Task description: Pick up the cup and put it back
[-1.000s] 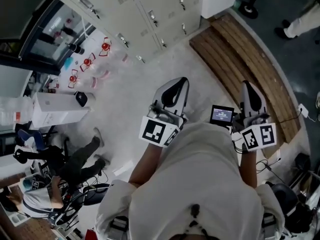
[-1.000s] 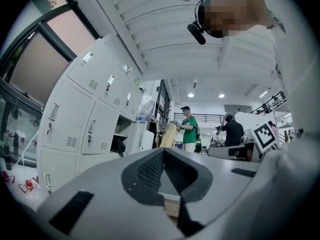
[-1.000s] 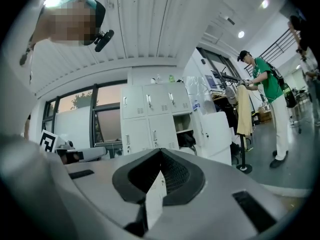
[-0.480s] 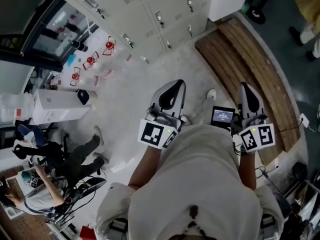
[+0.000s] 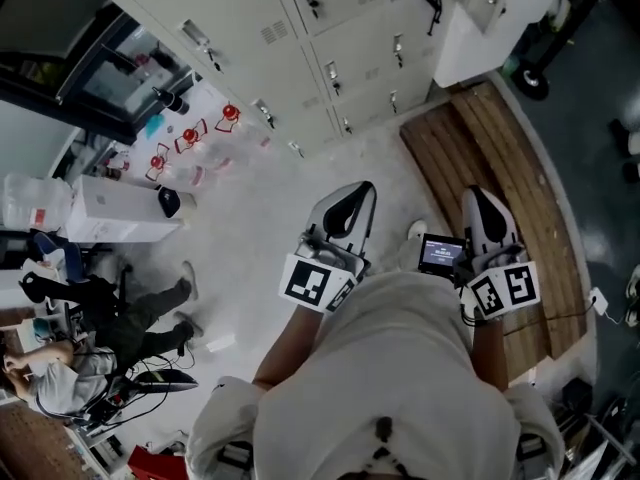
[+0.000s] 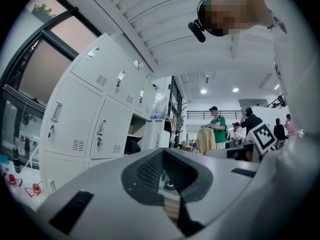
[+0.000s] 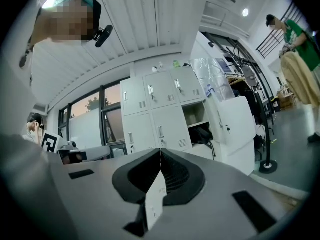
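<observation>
Head view has swung toward the lockers; left gripper and right gripper jaws stay together, empty.

Top: the person wore a loose white short-sleeved shirt.
Headgear: a small black camera sat at the forehead.
Left gripper: had a white shell, black ribbed inner faces and a black-and-white marker cube.
Right gripper: had the same build, its own cube and a small lit screen.
</observation>
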`<state>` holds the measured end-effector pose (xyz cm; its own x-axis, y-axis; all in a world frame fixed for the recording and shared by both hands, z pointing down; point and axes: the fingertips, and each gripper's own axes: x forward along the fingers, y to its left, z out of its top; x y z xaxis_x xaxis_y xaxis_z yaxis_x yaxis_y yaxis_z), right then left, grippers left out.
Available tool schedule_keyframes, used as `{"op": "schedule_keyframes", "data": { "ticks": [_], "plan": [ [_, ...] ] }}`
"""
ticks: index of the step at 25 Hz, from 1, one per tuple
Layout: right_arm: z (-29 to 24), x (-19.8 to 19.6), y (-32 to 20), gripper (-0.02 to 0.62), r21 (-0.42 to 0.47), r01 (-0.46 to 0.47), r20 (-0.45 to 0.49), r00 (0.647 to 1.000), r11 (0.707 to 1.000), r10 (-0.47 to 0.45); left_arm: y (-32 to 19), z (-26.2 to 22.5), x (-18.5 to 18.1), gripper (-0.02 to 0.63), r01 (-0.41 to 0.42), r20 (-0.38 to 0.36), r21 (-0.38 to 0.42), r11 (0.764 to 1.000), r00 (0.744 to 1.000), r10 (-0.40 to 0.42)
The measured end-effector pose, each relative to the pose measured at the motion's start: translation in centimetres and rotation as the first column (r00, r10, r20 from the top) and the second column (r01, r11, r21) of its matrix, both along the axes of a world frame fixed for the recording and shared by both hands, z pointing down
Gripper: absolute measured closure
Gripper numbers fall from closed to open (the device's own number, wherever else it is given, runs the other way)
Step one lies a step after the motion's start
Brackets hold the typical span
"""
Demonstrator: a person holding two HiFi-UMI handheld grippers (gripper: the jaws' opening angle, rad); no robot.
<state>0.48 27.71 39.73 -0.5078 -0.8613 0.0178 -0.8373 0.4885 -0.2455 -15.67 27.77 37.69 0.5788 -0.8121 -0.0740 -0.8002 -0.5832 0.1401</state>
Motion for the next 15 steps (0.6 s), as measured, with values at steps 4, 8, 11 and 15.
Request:
{"op": "schedule_keyframes", "data": {
  "ticks": [4,8,11,15],
  "plan": [
    [0.0,1.0,-4.6,0.571,-0.004,0.051,0.011,0.999,0.999,-0.051,-3.9,-0.2,1.7,0.598,0.031,0.012,0.002,1.000,0.999,-0.031],
    [-0.1,2.1,-8.7,0.571,-0.004,0.091,0.013,0.996,0.996,-0.091,-7.1,-0.3,3.6,0.598,0.059,0.018,-0.010,0.998,0.998,-0.058],
    [0.0,3.4,-10.6,0.571,-0.008,0.103,0.021,0.994,0.995,-0.103,-9.0,0.3,5.5,0.598,0.065,0.025,-0.034,0.997,0.998,-0.064],
    [0.7,6.1,-12.8,0.571,-0.023,0.103,0.034,0.994,0.994,-0.103,-11.6,0.3,8.6,0.598,0.056,0.021,-0.039,0.998,0.998,-0.056]
  ]
}}
